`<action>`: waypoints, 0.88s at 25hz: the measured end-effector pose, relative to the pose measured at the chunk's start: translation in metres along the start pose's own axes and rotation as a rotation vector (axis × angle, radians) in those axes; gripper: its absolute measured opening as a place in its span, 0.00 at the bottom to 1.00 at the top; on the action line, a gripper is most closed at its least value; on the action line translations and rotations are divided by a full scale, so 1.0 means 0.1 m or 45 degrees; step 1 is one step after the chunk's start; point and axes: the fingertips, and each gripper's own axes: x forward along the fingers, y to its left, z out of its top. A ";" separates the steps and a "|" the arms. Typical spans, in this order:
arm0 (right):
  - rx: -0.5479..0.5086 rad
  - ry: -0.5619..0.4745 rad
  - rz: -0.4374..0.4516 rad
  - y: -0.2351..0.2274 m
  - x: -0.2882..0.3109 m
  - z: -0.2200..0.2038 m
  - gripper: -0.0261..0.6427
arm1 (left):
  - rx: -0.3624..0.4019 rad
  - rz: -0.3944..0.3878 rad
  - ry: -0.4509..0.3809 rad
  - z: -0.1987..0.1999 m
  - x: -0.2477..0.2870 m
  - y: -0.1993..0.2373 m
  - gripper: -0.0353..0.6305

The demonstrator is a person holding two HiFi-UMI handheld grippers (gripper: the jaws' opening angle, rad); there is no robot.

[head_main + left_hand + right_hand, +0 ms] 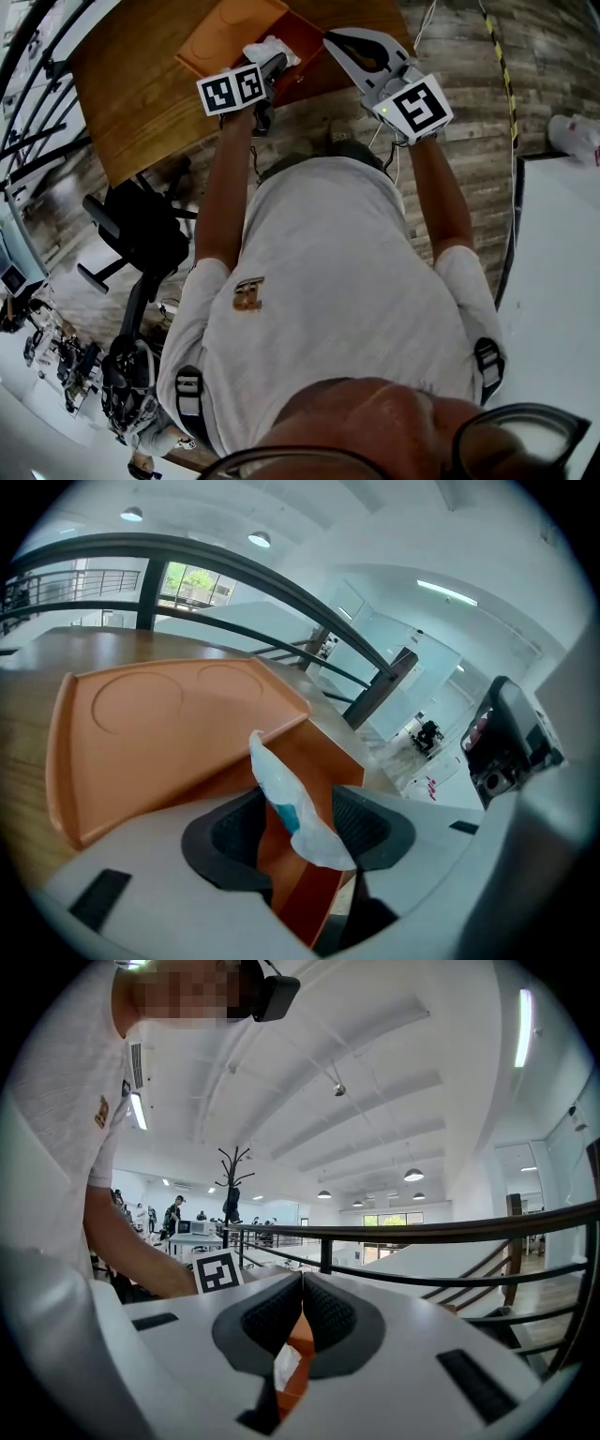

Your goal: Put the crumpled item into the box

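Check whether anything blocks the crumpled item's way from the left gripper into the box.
Nothing visible does. The crumpled item hangs between the left gripper's open jaws, right at the edge of the orange box, with nothing between them.

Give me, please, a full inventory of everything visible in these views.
table: one, brown wood, ahead of the person.
box: one, orange, on the table.
crumpled item: one, white with blue, at the box's edge.
office chair: one, black, on the floor at left.
floor: one, wood planks, below.
tape strip: one, yellow-black, on the floor at right.
railing: one, dark, beyond the table.
person: one, white T-shirt, head view centre.
left gripper: one, white, tongs apart round the crumpled item.
right gripper: one, white, tongs together, beside the box.
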 end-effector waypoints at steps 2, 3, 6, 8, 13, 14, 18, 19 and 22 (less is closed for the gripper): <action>0.005 -0.006 0.007 -0.02 0.01 0.00 0.09 | 0.032 0.004 0.018 0.00 -0.03 -0.02 0.39; 0.007 -0.010 0.010 -0.03 0.01 0.01 0.09 | 0.053 0.010 0.026 0.01 -0.05 -0.03 0.41; 0.013 -0.021 0.017 -0.03 0.02 0.02 0.09 | 0.125 0.031 0.046 0.03 -0.12 -0.06 0.41; 0.024 0.002 0.021 -0.04 0.02 -0.01 0.09 | 0.193 0.051 0.074 0.04 -0.15 -0.07 0.42; 0.058 0.041 0.031 -0.06 0.01 -0.06 0.09 | 0.327 0.113 0.144 0.04 -0.18 -0.06 0.43; 0.061 0.039 0.031 -0.06 0.02 -0.06 0.09 | 0.357 0.124 0.164 0.03 -0.19 -0.04 0.43; 0.049 -0.022 0.036 -0.09 0.06 -0.02 0.09 | 0.477 0.144 0.253 -0.09 -0.23 0.00 0.43; 0.044 -0.032 0.038 -0.10 0.07 -0.02 0.09 | 0.508 0.156 0.269 -0.11 -0.24 0.01 0.42; 0.073 0.018 0.039 -0.10 0.06 -0.08 0.09 | 0.584 0.186 0.318 -0.18 -0.27 0.04 0.42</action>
